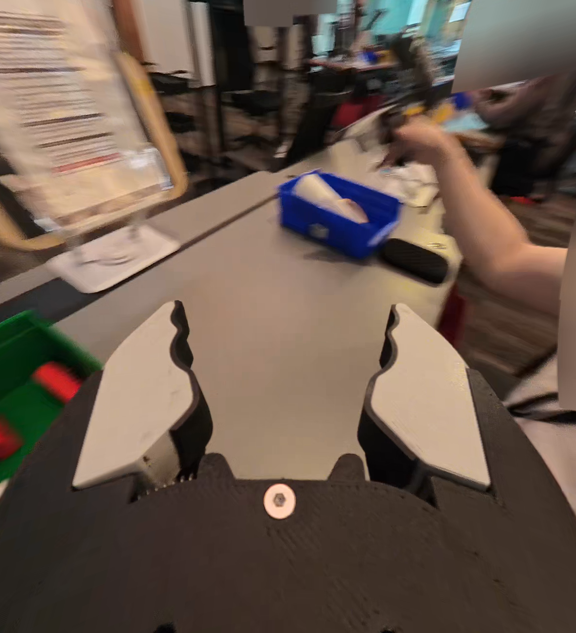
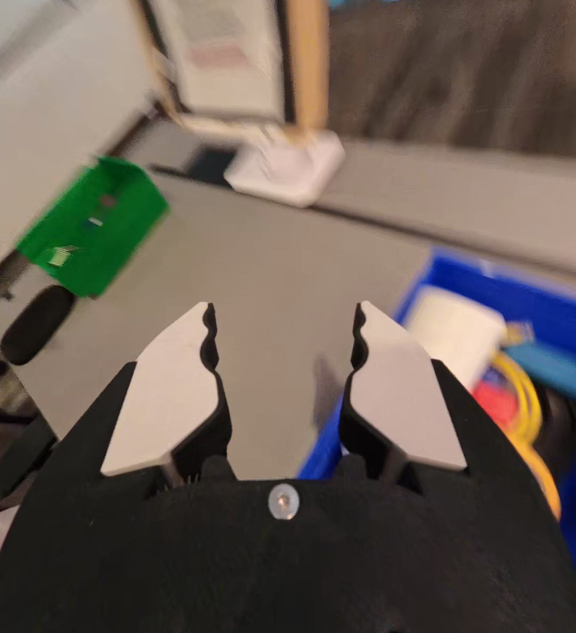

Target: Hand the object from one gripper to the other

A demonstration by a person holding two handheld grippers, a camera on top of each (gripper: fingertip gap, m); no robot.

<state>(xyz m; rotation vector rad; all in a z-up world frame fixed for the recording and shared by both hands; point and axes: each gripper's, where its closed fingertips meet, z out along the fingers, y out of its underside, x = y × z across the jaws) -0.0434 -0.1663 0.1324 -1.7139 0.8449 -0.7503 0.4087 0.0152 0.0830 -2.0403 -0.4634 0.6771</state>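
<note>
My left gripper (image 1: 285, 310) is open and empty above the grey table (image 1: 273, 294). A green bin (image 1: 12, 363) with red objects (image 1: 57, 380) sits at its lower left. A blue bin (image 1: 338, 219) holding a white object (image 1: 327, 198) stands ahead on the table. My right gripper (image 2: 285, 310) is open and empty above the grey table (image 2: 262, 274). The blue bin (image 2: 519, 308) lies at its right with a white box (image 2: 454, 332), a yellow cable (image 2: 523, 404) and a red item (image 2: 495, 400) inside. The green bin (image 2: 91, 226) stands far left. Both views are motion-blurred.
A framed board on a white base (image 1: 115, 253) stands at the back left; it also shows in the right wrist view (image 2: 286, 174). A black oval case (image 1: 415, 260) lies beside the blue bin. A person's bare arm (image 1: 478, 219) reaches over the table's right side. The gap from one gripper's tips to the other's is roughly 50 centimeters. It is some 25 centimeters from my right tips to the red item (image 2: 495, 400).
</note>
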